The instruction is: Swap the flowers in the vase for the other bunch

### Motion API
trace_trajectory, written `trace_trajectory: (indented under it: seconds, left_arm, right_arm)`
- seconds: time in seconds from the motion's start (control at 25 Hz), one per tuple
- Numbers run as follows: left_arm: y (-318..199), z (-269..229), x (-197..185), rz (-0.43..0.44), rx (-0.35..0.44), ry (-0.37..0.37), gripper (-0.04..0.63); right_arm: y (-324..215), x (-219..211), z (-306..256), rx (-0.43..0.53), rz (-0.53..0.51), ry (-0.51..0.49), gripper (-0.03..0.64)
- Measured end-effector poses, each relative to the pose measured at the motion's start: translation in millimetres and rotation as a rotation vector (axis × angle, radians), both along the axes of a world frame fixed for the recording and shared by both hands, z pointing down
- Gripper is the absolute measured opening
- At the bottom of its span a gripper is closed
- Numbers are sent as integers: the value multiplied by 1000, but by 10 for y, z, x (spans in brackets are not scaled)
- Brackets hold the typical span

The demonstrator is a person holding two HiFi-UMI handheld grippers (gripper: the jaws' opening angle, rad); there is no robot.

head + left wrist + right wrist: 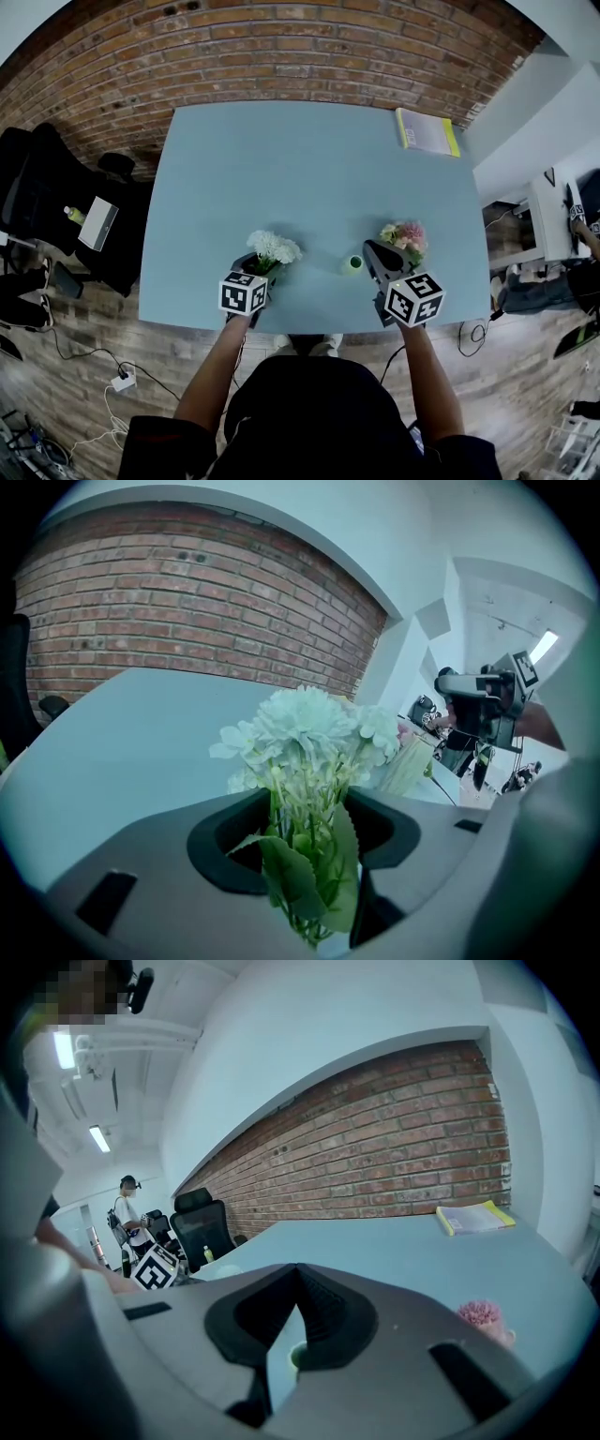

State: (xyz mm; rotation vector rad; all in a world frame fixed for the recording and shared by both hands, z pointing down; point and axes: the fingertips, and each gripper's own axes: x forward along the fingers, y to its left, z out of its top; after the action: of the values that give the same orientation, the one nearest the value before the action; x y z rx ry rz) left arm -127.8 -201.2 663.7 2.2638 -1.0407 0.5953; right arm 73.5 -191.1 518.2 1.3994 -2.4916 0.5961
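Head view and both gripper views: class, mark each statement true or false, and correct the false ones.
1. The left gripper has its fingers closed on the white flowers. True.
2. The right gripper holds the pink flowers. False: its fingers are shut on nothing, and the pink flowers lie on the table just beyond it.
3. The white flowers stand in the vase. False: the vase stands apart between the two grippers, with no flowers in it.
4. A yellow-edged booklet lies near the table's far right corner. True.
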Motion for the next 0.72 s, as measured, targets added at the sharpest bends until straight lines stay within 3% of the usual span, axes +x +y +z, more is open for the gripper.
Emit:
trace_trajectory:
  seconds: [0.2,0.56,0.72]
  left_arm:
    - [11,100,-32,5,-28,-24,235]
    - [18,115,-38,7,-45,-3,238]
    - [6,110,-54,-1,-47,10,273]
  right_arm:
    - [-2,-10,12,-6,8,-4,5]
    - [-6,-30,45,-15,18,-6,5]
    - [14,-37,57,-21,20,-9,5]
